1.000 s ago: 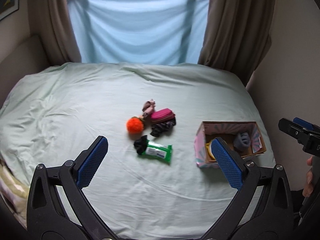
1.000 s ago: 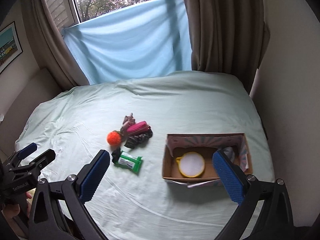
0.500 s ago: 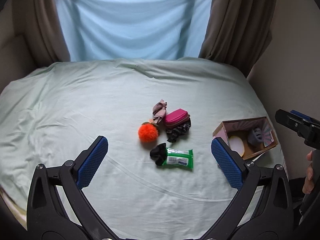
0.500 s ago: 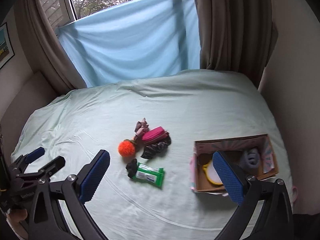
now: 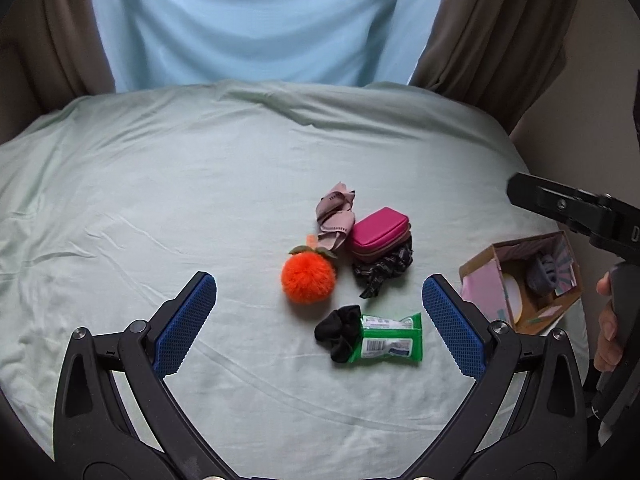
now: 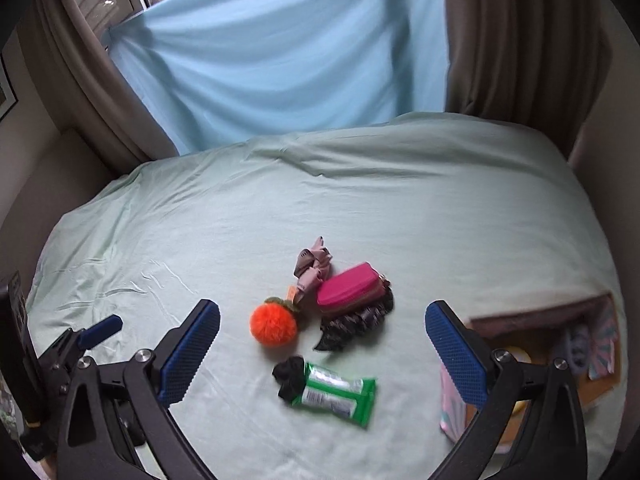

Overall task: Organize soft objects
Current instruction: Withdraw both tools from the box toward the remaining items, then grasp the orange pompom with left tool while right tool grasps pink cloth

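One bed [image 5: 168,184] under a pale green sheet fills the room, with a light blue cloth [image 5: 248,20] and brown curtains [image 5: 492,28] behind it. Six loose things cluster around the one orange pompom [image 5: 308,282]: just beyond it a pink cloth [image 5: 335,220], a magenta pouch [image 5: 379,232] and a dark patterned scrunchie [image 5: 382,270], nearer the camera a black scrunchie [image 5: 339,330] touching a green wipes pack [image 5: 390,338]. Well right of the pompom one cardboard box [image 5: 560,300] holds a grey claw clip [image 5: 544,272] and a round yellow-rimmed disc [image 5: 512,300], while the left gripper [image 5: 320,326] and right gripper [image 6: 322,354] both hang wide apart and empty.
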Available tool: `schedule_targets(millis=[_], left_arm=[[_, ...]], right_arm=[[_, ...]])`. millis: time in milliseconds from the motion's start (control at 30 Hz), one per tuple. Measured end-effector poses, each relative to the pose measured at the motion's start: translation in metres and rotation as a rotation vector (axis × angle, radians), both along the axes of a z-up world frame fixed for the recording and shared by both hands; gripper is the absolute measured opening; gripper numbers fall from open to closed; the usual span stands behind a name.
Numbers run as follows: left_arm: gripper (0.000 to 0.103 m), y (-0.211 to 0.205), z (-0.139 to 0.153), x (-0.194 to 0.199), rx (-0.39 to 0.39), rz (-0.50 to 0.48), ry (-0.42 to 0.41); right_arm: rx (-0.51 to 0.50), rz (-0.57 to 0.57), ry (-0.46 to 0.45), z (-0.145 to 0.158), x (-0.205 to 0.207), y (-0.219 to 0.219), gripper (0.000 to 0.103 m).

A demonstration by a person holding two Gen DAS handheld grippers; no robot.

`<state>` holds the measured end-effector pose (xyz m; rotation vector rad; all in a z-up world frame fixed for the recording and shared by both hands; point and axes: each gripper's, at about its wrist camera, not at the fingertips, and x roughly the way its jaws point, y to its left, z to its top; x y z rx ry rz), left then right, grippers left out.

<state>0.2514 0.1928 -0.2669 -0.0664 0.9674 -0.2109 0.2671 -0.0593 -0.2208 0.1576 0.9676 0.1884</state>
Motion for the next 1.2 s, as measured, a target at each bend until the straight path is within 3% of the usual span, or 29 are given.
schedule_targets(millis=[200,500,800,900,1000,1067,1200], left_arm=[[0.103,-0.009,-0.058,0.041,-0.014,0.008,0.066],[0.102,-0.024,-0.145,0.088,0.002,0.026,0.171],[0.102,-0.037,-0.2,0.113,0.019,0.041,0.237],[0.096,-0.04,-0.212,0.118,0.015,0.04,0.256],[0.083,-0.043,-0.223,0.122,0.021,0.032,0.28],[0.065,-0.046,-0.229,0.125,0.037,0.024,0.298],[0.047,-0.049,-0.234,0.128,0.071,0.017,0.299]], right_arm=[[0.025,0.062,0.059,-0.055,0.064,0.011,0.102],[0.046,0.142,0.222,-0.153,0.133,0.022,0.102],[0.099,0.195,0.347,-0.228,0.176,0.036,0.084],[0.104,0.206,0.368,-0.242,0.181,0.041,0.075],[0.069,0.223,0.361,-0.247,0.182,0.047,0.075],[0.046,0.233,0.355,-0.25,0.183,0.049,0.072],[0.034,0.27,0.354,-0.251,0.184,0.057,0.058]])
